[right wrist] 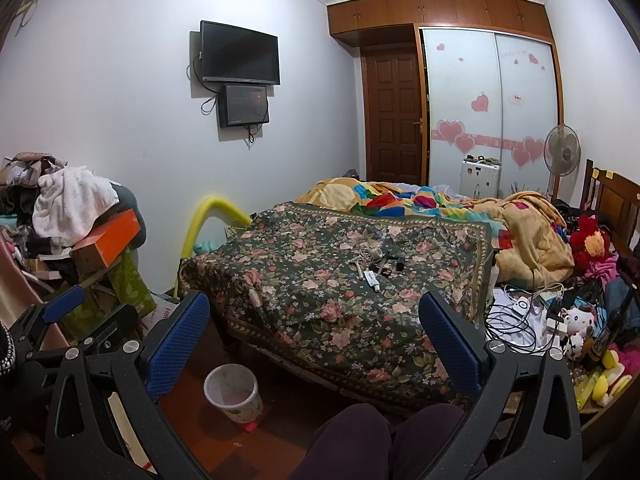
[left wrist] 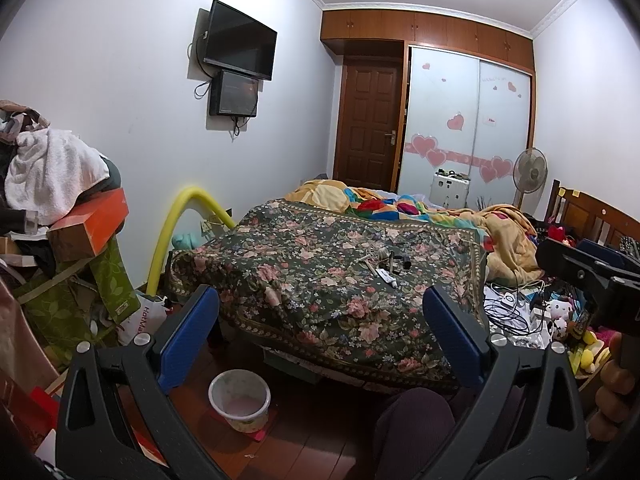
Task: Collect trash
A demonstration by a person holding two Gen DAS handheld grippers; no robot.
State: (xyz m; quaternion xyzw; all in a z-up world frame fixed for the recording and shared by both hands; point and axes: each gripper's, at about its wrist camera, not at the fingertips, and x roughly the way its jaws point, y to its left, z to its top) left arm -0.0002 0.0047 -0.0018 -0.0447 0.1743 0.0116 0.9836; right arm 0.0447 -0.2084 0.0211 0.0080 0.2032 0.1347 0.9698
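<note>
Both grippers, left (left wrist: 320,344) and right (right wrist: 314,344), gape wide and empty, small scattered litter (right wrist: 374,266) ahead on the floral cloth uncollected, white plastic bin (right wrist: 234,394) below-left.

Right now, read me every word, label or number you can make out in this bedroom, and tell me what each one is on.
"HoMa": red letters, cut off, on the white bag on the floor beside the green leaf-print bag.
Small label on the green bag: too small to read.
White tube on the flowered bedspread: print too small.
Writing on the wardrobe door: blurred.
Lower wall screen: unreadable.
</note>
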